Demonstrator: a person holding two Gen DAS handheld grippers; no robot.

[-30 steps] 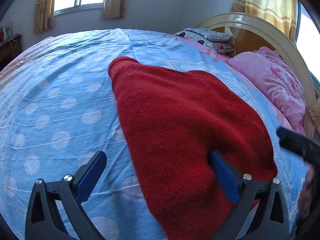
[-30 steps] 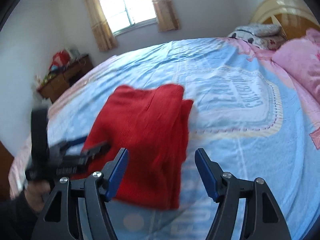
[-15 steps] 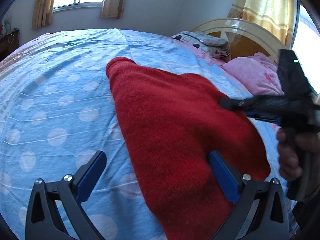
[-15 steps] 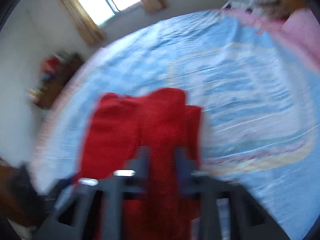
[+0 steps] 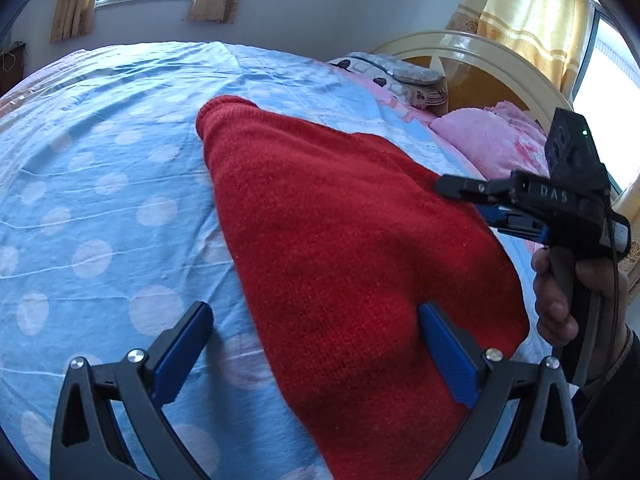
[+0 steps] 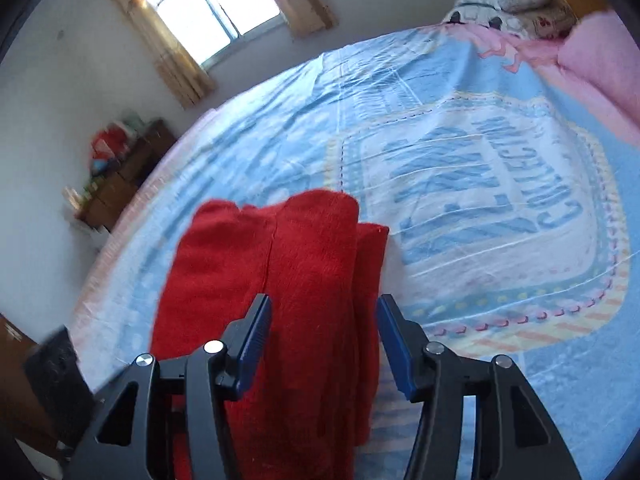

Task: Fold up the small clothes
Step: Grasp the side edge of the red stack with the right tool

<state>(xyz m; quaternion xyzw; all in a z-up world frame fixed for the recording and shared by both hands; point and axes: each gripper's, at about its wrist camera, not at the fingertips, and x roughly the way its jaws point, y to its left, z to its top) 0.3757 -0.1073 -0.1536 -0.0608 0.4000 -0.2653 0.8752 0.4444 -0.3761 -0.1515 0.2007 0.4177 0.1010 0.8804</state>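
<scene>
A folded red knit sweater (image 5: pixel 340 248) lies on the blue polka-dot bed sheet (image 5: pixel 100 200). My left gripper (image 5: pixel 316 344) is open, low over the sweater's near end, with its right finger against the fabric. My right gripper (image 6: pixel 324 336) is open, its fingers straddling the folded right-hand part of the sweater (image 6: pixel 304 280). The right gripper also shows in the left wrist view (image 5: pixel 472 196) at the sweater's far right edge, held by a hand.
Pink pillows (image 5: pixel 488 144) and a cream headboard (image 5: pixel 480 56) are at the bed's head. A grey patterned cushion (image 5: pixel 396 74) lies near them. A wooden dresser (image 6: pixel 120 176) with clutter stands by the wall under a window (image 6: pixel 212 12).
My right gripper has swung in from the bed's side onto the sweater's right edge, its fingers now nearer together than one second ago. My left gripper has stayed open at the near end.
</scene>
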